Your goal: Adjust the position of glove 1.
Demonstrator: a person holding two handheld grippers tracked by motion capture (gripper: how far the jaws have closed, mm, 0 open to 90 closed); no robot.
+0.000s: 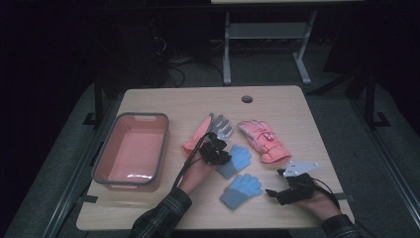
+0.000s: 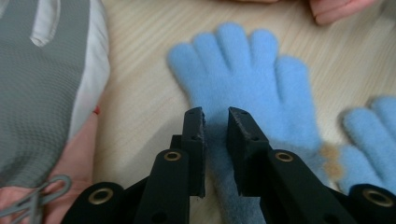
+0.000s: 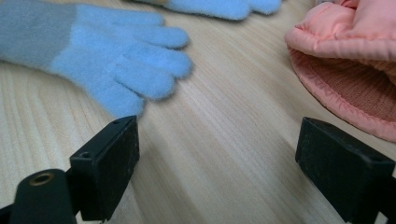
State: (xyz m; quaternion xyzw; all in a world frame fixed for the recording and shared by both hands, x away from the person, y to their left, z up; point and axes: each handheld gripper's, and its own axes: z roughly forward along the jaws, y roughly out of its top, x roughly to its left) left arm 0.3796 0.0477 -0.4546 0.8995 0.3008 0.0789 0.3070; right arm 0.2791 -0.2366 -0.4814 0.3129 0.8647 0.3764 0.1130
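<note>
Your left gripper (image 2: pixel 215 116) hovers over the far blue glove (image 2: pixel 243 84) at mid-bench with fingers narrow, your right gripper (image 3: pixel 219 154) wide and empty, so closing now risks pinching only fuzz and letting the glove slip free.

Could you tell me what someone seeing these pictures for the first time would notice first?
Most striking are the two fuzzy blue gloves lying mid-table, with the left gripper poised over the farther one, jaws narrowly parted astride its palm. Behind them lie a pink-and-grey glove and a padded pink ski glove. An empty pink bin sits at the table's left, while the right gripper rests wide open over bare wood.
</note>
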